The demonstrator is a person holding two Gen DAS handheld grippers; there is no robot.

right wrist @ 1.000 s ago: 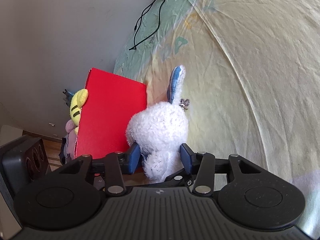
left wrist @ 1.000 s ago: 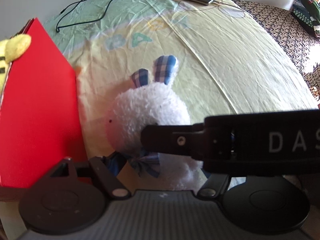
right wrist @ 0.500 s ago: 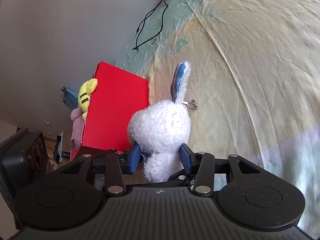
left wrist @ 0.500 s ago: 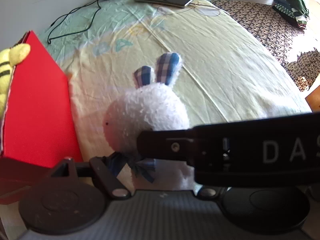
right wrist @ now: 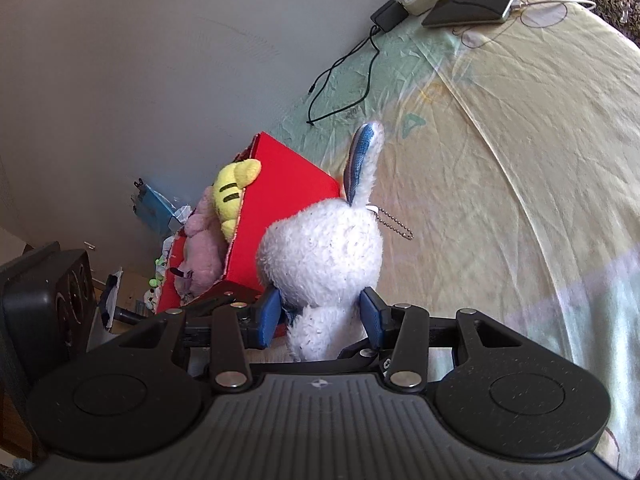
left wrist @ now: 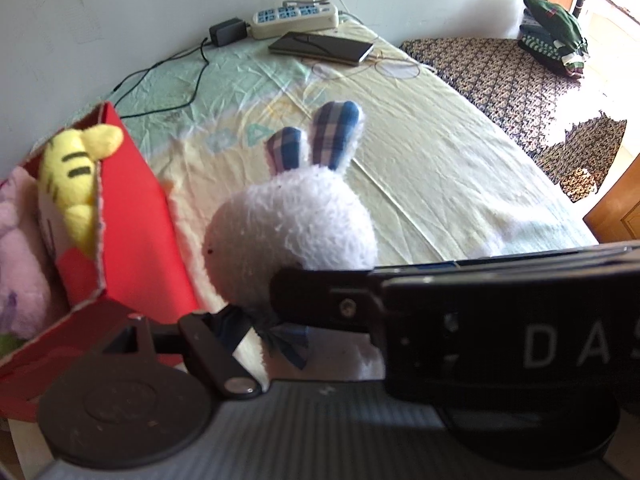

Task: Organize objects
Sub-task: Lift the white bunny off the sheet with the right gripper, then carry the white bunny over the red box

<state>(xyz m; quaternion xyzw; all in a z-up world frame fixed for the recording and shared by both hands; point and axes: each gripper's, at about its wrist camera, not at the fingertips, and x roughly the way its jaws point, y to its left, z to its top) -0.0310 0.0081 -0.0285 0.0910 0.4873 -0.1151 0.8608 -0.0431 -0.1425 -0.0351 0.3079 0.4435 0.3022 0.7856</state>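
A white plush rabbit (left wrist: 296, 232) with blue plaid ears hangs above the yellow bedsheet (left wrist: 420, 168), just right of an open red box (left wrist: 136, 216). My right gripper (right wrist: 320, 316) is shut on the rabbit (right wrist: 324, 252), its blue pads pinching the neck from both sides. Its black casing (left wrist: 500, 320) crosses the left wrist view. My left gripper (left wrist: 308, 332) is shut on the rabbit's lower body by the plaid bow; its right finger is hidden behind that casing. Inside the red box (right wrist: 284, 200) lie a yellow striped plush (left wrist: 68, 176) and a pink plush (right wrist: 200, 248).
At the bed's far end lie a white power strip (left wrist: 296, 20), a black charger (left wrist: 228, 32) with its cable (left wrist: 172, 80), and a dark phone (left wrist: 320, 46). A grey wall runs along the left. A patterned mat (left wrist: 500, 72) with folded clothes (left wrist: 556, 36) lies to the right.
Both grippers have risen with the rabbit held between them. The red box now sits lower in view, and its inside with the yellow and pink plush shows.
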